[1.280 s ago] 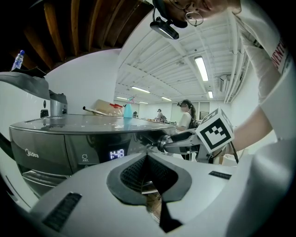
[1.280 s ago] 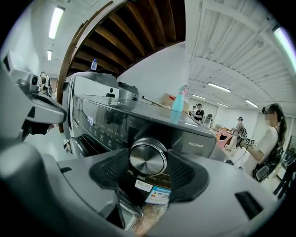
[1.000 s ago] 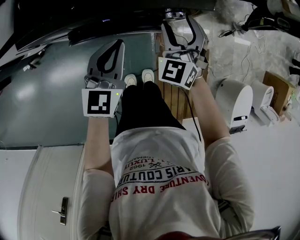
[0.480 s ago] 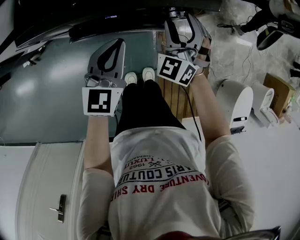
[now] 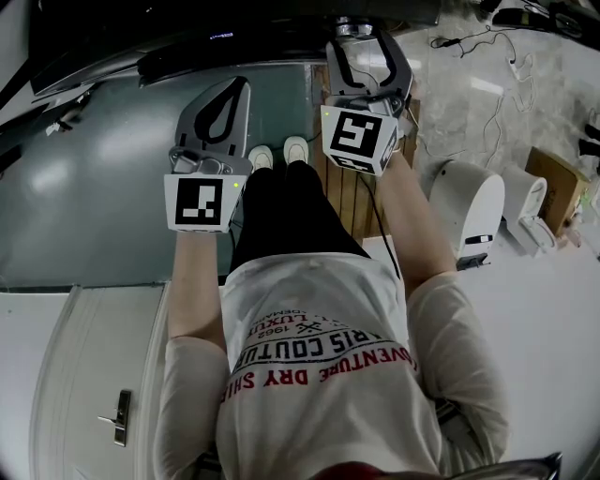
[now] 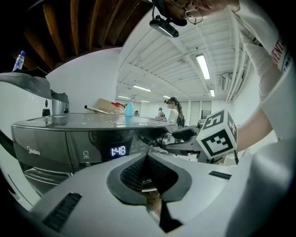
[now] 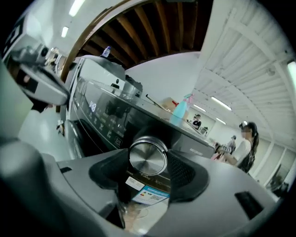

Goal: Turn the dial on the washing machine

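The washing machine (image 5: 112, 159) is dark grey, and its lit display (image 6: 118, 151) reads 1:48. Its round silver dial (image 7: 148, 156) sits on the front panel, also seen as the dial (image 5: 352, 26) at the top of the head view. My right gripper (image 7: 148, 162) holds the dial between its jaws. Both pads lie against the dial's sides, and the jaws have just been closing further on it. My left gripper (image 5: 241, 86) hangs shut and empty in front of the panel, left of the dial. From the left gripper view, the right gripper (image 6: 178, 137) is seen gripping the dial from the side.
A spray bottle (image 6: 129, 109) and other items stand on the machine's top. White appliances (image 5: 469, 202) and a cardboard box (image 5: 553, 178) sit on the floor at the right. A door with a handle (image 5: 122, 417) is at the lower left. Other people stand far off in the room.
The right gripper has rolled about the dial's axis, so its marker cube now sits squarer to the camera. The left gripper has not moved.
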